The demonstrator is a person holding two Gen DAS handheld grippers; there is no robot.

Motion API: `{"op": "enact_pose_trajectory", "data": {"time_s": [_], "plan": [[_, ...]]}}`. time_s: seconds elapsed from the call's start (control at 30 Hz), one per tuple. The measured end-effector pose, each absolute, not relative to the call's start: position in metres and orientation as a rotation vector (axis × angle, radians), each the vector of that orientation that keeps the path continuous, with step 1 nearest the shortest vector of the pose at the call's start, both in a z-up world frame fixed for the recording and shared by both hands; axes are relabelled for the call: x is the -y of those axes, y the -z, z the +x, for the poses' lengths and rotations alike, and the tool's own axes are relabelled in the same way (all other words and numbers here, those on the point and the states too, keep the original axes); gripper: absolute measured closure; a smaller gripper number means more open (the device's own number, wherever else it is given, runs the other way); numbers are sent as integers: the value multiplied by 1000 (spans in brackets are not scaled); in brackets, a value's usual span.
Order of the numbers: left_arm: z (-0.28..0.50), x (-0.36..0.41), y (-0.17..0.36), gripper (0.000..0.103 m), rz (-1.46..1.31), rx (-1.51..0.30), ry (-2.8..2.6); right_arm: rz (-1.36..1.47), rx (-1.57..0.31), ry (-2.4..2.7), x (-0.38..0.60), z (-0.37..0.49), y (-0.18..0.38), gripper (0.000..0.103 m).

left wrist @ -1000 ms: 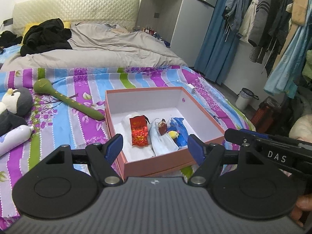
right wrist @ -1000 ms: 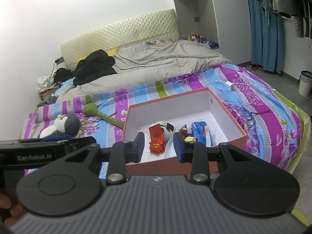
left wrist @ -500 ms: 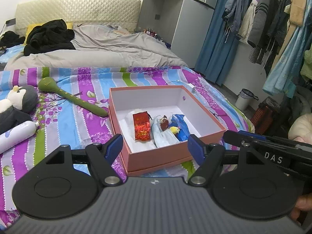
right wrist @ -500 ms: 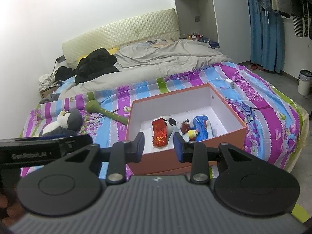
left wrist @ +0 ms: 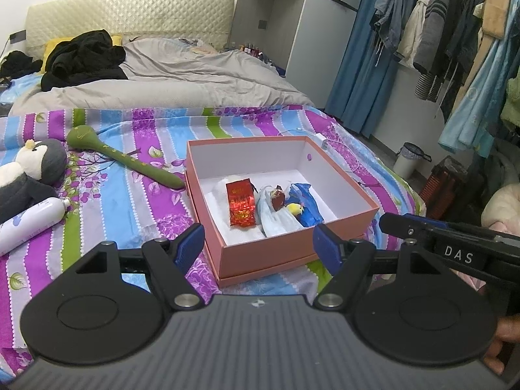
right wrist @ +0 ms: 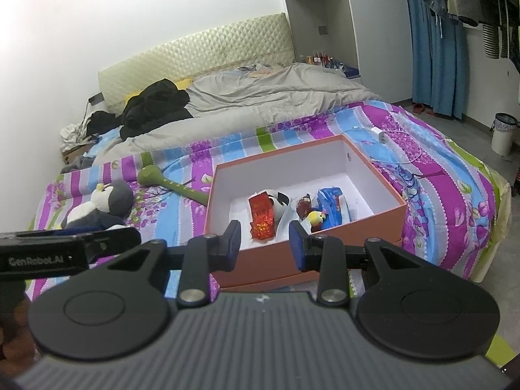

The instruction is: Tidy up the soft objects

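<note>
An open salmon-pink box [left wrist: 279, 260] sits on the striped bedspread. Inside lie a red foil packet [left wrist: 240, 206], a pale blue cloth [left wrist: 276, 221], a yellow toy [left wrist: 294, 208] and a blue bag [left wrist: 308, 208]. A grey penguin plush [left wrist: 29, 175], a green padded stick [left wrist: 123, 159] and a white bottle [left wrist: 29, 224] lie left of the box. My left gripper [left wrist: 259, 245] hovers before the box's near wall, open wide and empty. My right gripper [right wrist: 265, 242] hangs over the same near wall [right wrist: 325, 250], open with a narrower gap and nothing in it.
A grey duvet [left wrist: 169, 84] and black clothes [left wrist: 84, 58] cover the far half of the bed. A white charger and cable [right wrist: 380, 135] lie behind the box. Hanging clothes [left wrist: 455, 32] and a small bin [left wrist: 408, 159] stand right of the bed edge.
The left gripper has drawn back a little, so the box sits slightly farther off and the penguin shows more. The right gripper has barely moved. Both openings are unchanged.
</note>
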State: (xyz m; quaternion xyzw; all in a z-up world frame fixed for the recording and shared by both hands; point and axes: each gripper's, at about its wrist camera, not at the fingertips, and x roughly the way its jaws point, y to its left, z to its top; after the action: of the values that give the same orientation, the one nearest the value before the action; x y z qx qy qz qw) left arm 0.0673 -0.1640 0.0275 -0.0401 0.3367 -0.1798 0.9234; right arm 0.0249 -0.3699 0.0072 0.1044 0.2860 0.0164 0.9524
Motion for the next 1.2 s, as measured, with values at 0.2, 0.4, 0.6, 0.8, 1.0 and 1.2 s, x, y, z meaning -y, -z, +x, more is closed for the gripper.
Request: {"op": "enact_pose_trajectory", "data": {"time_s": [0.2,0.4,0.6,0.8,1.0,1.2], "plan": [[70,163,-27,25,-89,-695,371,204,-588,-29,367,29,-6,67],[72,157,-27,25,-102,-701,364,187,-599,-3,367,32,-7,64],[70,158,-29,5,-70,-666,373,172,-583,41,372,33,-5,16],[74,163,-27,0,-36,-679,340,159,-600,63,379,34,-2,15],[79,157,-23,0,-65,-712,327,164,-604,62,379,33,-2,15],[81,151,-23,0,-79,-713,308,147,-606,56,376,34,-4,15]]}}
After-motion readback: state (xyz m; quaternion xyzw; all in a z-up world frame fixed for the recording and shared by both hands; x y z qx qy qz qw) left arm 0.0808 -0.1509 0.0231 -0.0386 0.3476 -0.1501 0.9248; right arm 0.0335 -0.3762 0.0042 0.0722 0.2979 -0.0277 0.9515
